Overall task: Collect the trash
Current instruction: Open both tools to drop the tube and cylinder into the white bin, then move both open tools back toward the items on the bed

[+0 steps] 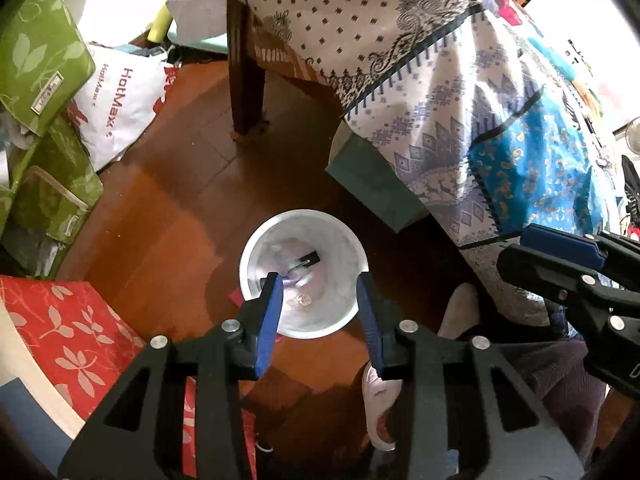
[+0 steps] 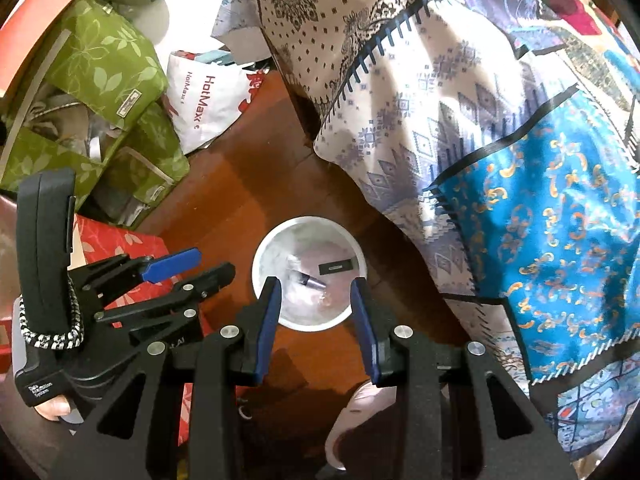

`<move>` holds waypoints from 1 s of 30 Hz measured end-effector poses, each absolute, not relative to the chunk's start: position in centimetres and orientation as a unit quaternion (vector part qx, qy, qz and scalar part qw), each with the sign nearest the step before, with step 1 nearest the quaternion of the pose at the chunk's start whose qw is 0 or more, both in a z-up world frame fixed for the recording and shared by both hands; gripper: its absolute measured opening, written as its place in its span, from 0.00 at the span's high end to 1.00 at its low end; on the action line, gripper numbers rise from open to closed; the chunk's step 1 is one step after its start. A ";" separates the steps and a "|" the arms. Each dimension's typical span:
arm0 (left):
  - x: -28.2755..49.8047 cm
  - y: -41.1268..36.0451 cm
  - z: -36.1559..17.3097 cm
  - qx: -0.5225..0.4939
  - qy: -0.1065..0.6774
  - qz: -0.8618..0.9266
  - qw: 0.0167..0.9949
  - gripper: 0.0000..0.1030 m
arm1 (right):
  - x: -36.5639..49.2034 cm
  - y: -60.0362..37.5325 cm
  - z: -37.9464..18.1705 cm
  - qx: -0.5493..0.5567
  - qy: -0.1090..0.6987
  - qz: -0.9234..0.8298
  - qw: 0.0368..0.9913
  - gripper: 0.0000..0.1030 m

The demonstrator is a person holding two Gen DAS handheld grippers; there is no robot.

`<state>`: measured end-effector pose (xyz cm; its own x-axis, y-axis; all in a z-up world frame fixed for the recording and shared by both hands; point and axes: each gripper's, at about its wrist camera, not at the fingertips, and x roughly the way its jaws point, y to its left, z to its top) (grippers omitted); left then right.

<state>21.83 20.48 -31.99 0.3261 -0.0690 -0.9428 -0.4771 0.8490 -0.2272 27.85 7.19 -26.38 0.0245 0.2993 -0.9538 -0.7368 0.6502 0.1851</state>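
**Clerk:** Item one, the bin?

**Me:** One white bin (image 1: 303, 274) on the wooden floor (image 1: 168, 208), just beside the hanging patterned cloth (image 1: 460, 92). It sits below both my grippers. Contents: one flat black strip (image 2: 337, 267), one small dark tube (image 2: 309, 280), and one pale roundish scrap (image 1: 303, 300) too blurred to name.

**Clerk:** Grippers?

**Me:** Two. Left gripper (image 1: 318, 284) is spread wide, fingers apart over the bin, nothing between them. Right gripper (image 2: 314, 286) likewise parted and bare.

**Clerk:** Anything cut off?

**Me:** My own tools hide the bin's near rim. One pink slipper (image 1: 378, 408) shows only in part behind them.

**Clerk:** Differences between views?

**Me:** The left view alone shows one table leg (image 1: 244, 80) and a grey-green box (image 1: 376, 184) under the cloth. The right view alone shows my thumb on the left tool's handle.

**Clerk:** Surroundings?

**Me:** One white HotMax bag (image 1: 120, 108), several green leaf-print boxes (image 1: 40, 52), count unclear, and a red leaf-print box (image 1: 72, 328).
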 end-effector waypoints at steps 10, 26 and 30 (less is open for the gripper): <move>19.6 19.1 -25.1 -0.205 0.509 0.148 0.823 0.64 | 26.0 5.2 -23.1 -0.184 0.551 0.389 0.715 0.68; 19.3 11.0 -11.3 -0.134 0.384 0.114 0.907 0.64 | 25.1 -3.5 -12.0 -0.106 0.436 0.384 0.807 0.68; 20.4 8.2 -8.8 -0.121 0.360 0.092 0.920 0.64 | 25.3 -6.6 -9.3 -0.089 0.405 0.372 0.830 0.68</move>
